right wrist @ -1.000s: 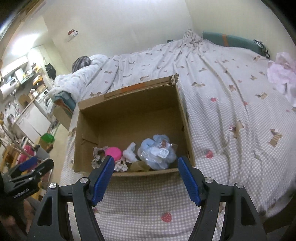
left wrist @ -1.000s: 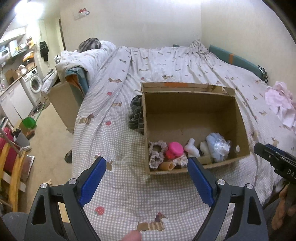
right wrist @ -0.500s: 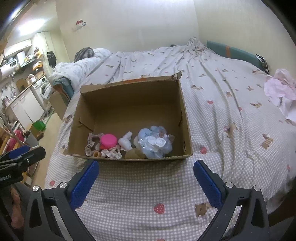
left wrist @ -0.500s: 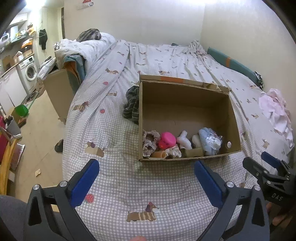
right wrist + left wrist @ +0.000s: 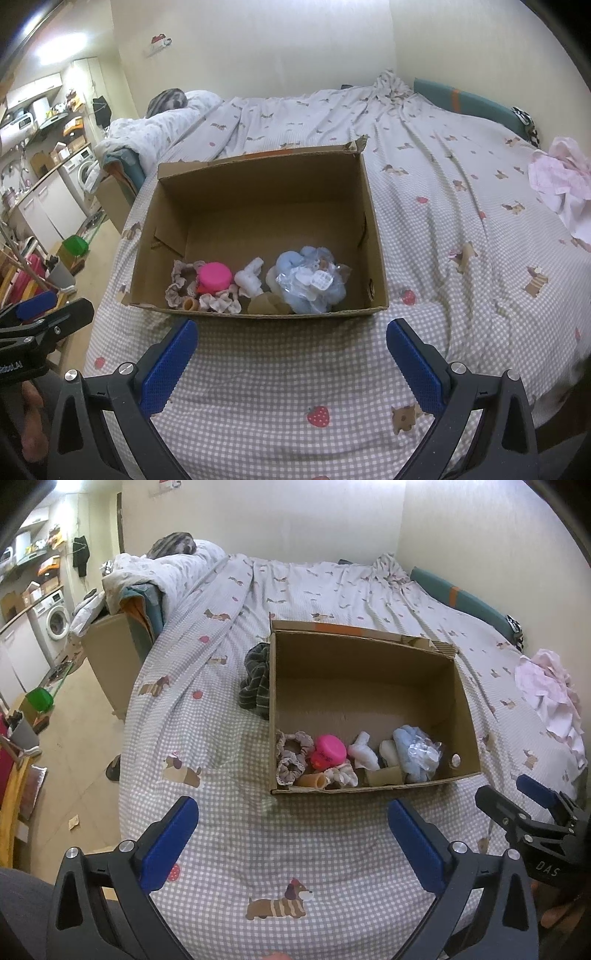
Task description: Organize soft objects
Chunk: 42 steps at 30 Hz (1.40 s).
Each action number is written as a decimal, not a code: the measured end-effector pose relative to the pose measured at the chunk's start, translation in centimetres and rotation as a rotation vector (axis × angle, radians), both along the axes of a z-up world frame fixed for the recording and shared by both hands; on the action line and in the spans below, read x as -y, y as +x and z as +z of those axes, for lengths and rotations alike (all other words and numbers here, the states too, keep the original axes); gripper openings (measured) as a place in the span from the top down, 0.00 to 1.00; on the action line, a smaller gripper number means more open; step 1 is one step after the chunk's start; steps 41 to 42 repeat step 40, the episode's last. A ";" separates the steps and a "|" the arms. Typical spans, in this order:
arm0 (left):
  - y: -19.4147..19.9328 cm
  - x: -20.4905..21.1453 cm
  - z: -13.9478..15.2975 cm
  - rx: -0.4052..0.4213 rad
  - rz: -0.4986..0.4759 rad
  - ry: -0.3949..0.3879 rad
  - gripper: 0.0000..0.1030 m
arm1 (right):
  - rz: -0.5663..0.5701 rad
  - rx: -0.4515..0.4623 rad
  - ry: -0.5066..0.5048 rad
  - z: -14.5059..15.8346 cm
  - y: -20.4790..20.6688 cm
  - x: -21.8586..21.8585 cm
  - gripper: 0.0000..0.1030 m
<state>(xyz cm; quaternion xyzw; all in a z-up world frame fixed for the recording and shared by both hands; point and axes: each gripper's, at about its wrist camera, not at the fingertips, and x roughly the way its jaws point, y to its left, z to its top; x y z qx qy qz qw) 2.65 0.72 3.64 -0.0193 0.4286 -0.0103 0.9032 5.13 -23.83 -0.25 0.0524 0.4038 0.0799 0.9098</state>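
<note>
Both grippers, left gripper (image 5: 291, 843) and right gripper (image 5: 291, 363), fingers spread and empty; likely light, squashy scrunchies (image 5: 181, 282) in cardboard box (image 5: 376, 258), best pinched across the ruffle.

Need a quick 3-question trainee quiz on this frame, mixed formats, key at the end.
1. True or false: the left gripper is shut on a scrunchie.
2. Multiple choice: where does the dark striped cloth lie? A) inside the cardboard box B) on the bed against the box's left outer wall C) between the right gripper's fingers
3. Fill in: inside the box, the items are bunched along the ___ wall, the one closest to the grippers.

Key
1. False: both grippers are open and hold nothing.
2. B
3. near; the pink round item and the bagged blue plush sit there, and the box's far half is bare.
</note>
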 end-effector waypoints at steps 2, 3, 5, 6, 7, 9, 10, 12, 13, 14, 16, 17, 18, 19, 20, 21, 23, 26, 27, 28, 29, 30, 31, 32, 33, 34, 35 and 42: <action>0.0 0.1 0.0 0.002 0.000 0.009 0.01 | 0.001 0.001 0.002 0.0 0.0 0.0 0.00; 0.0 0.2 0.0 0.001 -0.001 0.008 0.01 | 0.000 0.001 0.002 0.0 0.1 0.0 0.00; 0.0 0.3 0.0 0.001 -0.001 -0.001 0.01 | 0.003 0.005 0.000 0.0 0.1 0.0 0.00; 0.0 0.3 0.0 0.002 0.000 -0.004 0.01 | 0.006 0.010 -0.001 0.1 0.1 -0.1 0.00; 0.0 0.3 0.0 0.002 0.001 -0.008 0.01 | 0.009 0.017 0.000 0.2 0.0 -0.1 0.00; 0.0 0.2 0.1 0.004 0.005 -0.019 0.01 | 0.013 0.021 0.000 0.2 0.0 -0.1 0.00; 0.0 0.1 0.1 0.004 0.006 -0.023 0.01 | 0.013 0.020 -0.001 0.2 0.0 -0.1 0.00; 0.1 -0.1 0.2 0.006 0.011 -0.024 0.01 | 0.009 0.015 -0.004 0.2 0.0 -0.2 0.00; 0.2 -0.1 0.2 0.006 0.015 -0.024 0.01 | 0.007 0.013 -0.006 0.2 0.0 -0.2 0.00; 0.2 -0.1 0.2 0.005 0.017 -0.026 0.01 | 0.006 0.012 -0.005 0.2 0.0 -0.1 0.00; 0.3 -0.2 0.2 0.002 0.020 -0.029 0.01 | 0.003 0.014 -0.006 0.3 0.0 -0.1 0.00; 0.3 -0.2 0.2 0.002 0.021 -0.030 0.01 | 0.000 0.016 -0.006 0.3 0.0 0.0 0.00; 0.3 -0.2 0.2 0.002 0.020 -0.030 0.01 | -0.004 0.017 -0.005 0.4 0.0 0.1 0.00; 0.3 -0.2 0.2 0.002 0.021 -0.029 0.01 | -0.006 0.016 -0.003 0.3 0.0 0.1 0.00; 0.3 -0.2 0.2 0.001 0.021 -0.028 0.01 | -0.011 0.014 -0.001 0.3 0.1 0.2 0.00; 0.3 -0.2 0.1 0.000 0.021 -0.028 0.01 | -0.016 0.012 -0.003 0.3 0.1 0.3 0.00; 0.3 -0.3 0.1 -0.005 0.023 -0.031 0.01 | -0.023 0.010 0.000 0.3 0.1 0.5 0.00; 0.3 -0.4 0.1 -0.007 0.025 -0.032 0.01 | -0.029 0.011 0.004 0.4 0.2 0.7 0.00; 0.3 -0.4 0.1 -0.007 0.025 -0.032 0.01 | -0.031 0.012 0.001 0.4 0.2 0.8 0.00; 0.3 -0.4 0.1 -0.008 0.025 -0.032 0.01 | -0.034 0.011 -0.002 0.4 0.3 0.8 0.00; 0.4 -0.4 0.1 -0.010 0.025 -0.031 0.01 | -0.036 0.010 -0.003 0.4 0.3 0.8 0.00; 0.4 -0.4 0.1 -0.012 0.024 -0.031 0.01 | -0.037 0.009 -0.003 0.4 0.3 0.8 0.00; 0.3 -0.4 0.0 -0.013 0.024 -0.031 0.01 | -0.037 0.010 -0.001 0.4 0.3 0.8 0.00; 0.3 -0.4 0.0 -0.014 0.023 -0.030 0.01 | -0.037 0.010 -0.001 0.4 0.3 0.8 0.00; 0.3 -0.4 -0.1 -0.016 0.022 -0.030 0.01 | -0.036 0.012 -0.002 0.4 0.3 0.8 0.00; 0.3 -0.3 -0.1 -0.017 0.020 -0.032 0.01 | -0.036 0.012 -0.002 0.4 0.3 0.8 0.00; 0.3 -0.3 -0.1 -0.017 0.018 -0.034 0.01 | -0.036 0.011 -0.003 0.4 0.3 0.8 0.00; 0.2 0.0 -0.1 -0.009 0.016 -0.024 0.01 | -0.039 0.006 -0.003 0.3 0.3 0.9 0.00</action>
